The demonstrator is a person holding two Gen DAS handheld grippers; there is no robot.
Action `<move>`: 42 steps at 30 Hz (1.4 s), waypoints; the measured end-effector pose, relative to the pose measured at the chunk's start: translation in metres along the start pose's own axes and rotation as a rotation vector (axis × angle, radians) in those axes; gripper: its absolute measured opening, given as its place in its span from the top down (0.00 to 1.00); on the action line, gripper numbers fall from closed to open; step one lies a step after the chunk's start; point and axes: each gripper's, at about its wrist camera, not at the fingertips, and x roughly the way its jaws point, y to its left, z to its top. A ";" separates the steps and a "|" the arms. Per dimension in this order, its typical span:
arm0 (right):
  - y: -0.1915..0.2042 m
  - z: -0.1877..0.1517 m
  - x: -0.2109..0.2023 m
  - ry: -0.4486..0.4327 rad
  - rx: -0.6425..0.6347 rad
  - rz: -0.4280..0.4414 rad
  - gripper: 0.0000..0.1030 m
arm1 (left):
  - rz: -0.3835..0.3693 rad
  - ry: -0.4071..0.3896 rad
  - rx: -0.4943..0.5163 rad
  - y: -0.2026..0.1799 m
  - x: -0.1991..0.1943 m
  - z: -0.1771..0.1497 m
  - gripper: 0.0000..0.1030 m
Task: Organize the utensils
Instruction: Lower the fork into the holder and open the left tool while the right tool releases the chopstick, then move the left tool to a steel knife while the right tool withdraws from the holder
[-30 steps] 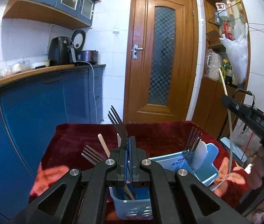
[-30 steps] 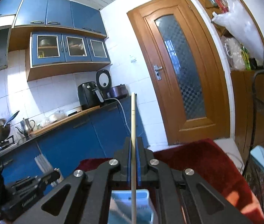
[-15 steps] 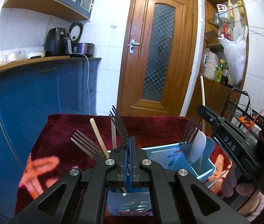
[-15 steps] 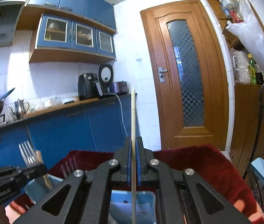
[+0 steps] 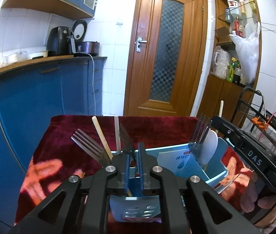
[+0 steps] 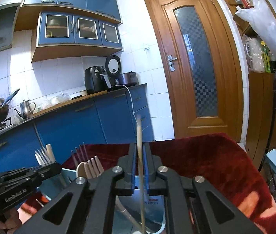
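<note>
Left wrist view: the left gripper [image 5: 134,162] sits low over the near compartment of the light blue plastic utensil caddy [image 5: 177,157], which stands on the dark red plush cloth [image 5: 59,148]. Its jaws have just been opening and now stand at a narrow gap. The dark steel fork [image 5: 125,138] rises from between the blue pads, tines up, its neck in the gap; the pads look clear of it, no press visible. Left of the fork in the same compartment: a pale flat stick [image 5: 117,133], a wooden stick [image 5: 101,135], and a second steel fork [image 5: 88,146] leaning left. In the caddy's right compartment stand a cluster of forks [image 5: 199,134] and a white spoon [image 5: 208,148]. The right gripper's black body crosses beyond that compartment, a hand [image 5: 255,197] under it.

Right wrist view: the right gripper [image 6: 140,167] is above the caddy [image 6: 67,172]. Jaws just been opening, gap narrow. The long pale wooden chopstick [image 6: 140,156] stands nearly upright in the gap, blurred, with space on both sides, lower end inside the caddy.
</note>
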 end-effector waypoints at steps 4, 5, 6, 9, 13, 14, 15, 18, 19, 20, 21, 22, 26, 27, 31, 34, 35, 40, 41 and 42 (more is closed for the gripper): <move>0.001 0.001 -0.005 0.004 0.011 0.019 0.82 | 0.000 -0.004 -0.003 -0.003 -0.006 0.001 0.84; 0.002 0.001 -0.006 0.007 0.012 0.021 0.81 | -0.003 -0.002 -0.005 -0.003 -0.007 0.002 0.84; 0.002 0.002 -0.008 0.007 0.015 0.025 0.80 | -0.005 -0.001 -0.007 -0.004 -0.009 0.002 0.83; 0.003 0.003 -0.014 0.002 0.018 0.028 0.79 | -0.011 -0.002 -0.013 -0.005 -0.016 0.003 0.82; 0.004 0.004 -0.026 -0.005 0.018 0.028 0.74 | -0.013 0.002 -0.007 -0.009 -0.027 0.003 0.78; 0.004 0.004 -0.029 -0.006 0.021 0.028 0.74 | -0.014 0.002 -0.006 -0.009 -0.029 0.002 0.77; 0.003 0.004 -0.032 -0.005 0.026 0.026 0.73 | -0.016 0.003 -0.003 -0.011 -0.033 0.002 0.77; 0.003 0.006 -0.040 -0.005 0.033 0.021 0.71 | -0.018 0.006 -0.002 -0.013 -0.042 -0.001 0.77; 0.002 0.006 -0.043 -0.007 0.032 0.018 0.70 | -0.018 0.007 -0.002 -0.013 -0.045 -0.001 0.77; 0.002 0.006 -0.047 -0.008 0.031 0.019 0.69 | -0.019 0.007 -0.003 -0.014 -0.047 -0.001 0.76; 0.002 0.005 -0.051 -0.010 0.031 0.021 0.68 | -0.018 0.007 -0.003 -0.015 -0.051 -0.002 0.76; 0.002 0.005 -0.057 -0.010 0.032 0.020 0.68 | -0.016 0.006 -0.002 -0.015 -0.055 -0.002 0.76; 0.001 0.006 -0.070 -0.008 0.049 0.017 0.67 | -0.008 0.008 0.001 -0.019 -0.067 -0.004 0.76; 0.001 0.006 -0.070 -0.008 0.049 0.017 0.67 | -0.007 0.008 0.001 -0.020 -0.072 -0.005 0.75; 0.002 0.004 -0.088 -0.006 0.074 0.016 0.67 | -0.010 0.010 0.011 -0.022 -0.085 -0.007 0.69; 0.003 0.003 -0.100 -0.001 0.080 0.011 0.67 | -0.012 0.012 0.018 -0.022 -0.096 -0.010 0.68; 0.003 0.003 -0.105 0.002 0.084 0.011 0.66 | -0.010 0.014 0.018 -0.022 -0.101 -0.011 0.68; 0.009 -0.002 -0.123 0.040 0.086 0.005 0.66 | -0.021 0.031 -0.001 -0.020 -0.115 -0.017 0.68; 0.009 -0.002 -0.123 0.040 0.086 0.005 0.65 | -0.021 0.036 -0.003 -0.021 -0.117 -0.018 0.68; 0.010 -0.003 -0.126 0.049 0.083 0.007 0.65 | -0.019 0.043 -0.004 -0.021 -0.120 -0.021 0.68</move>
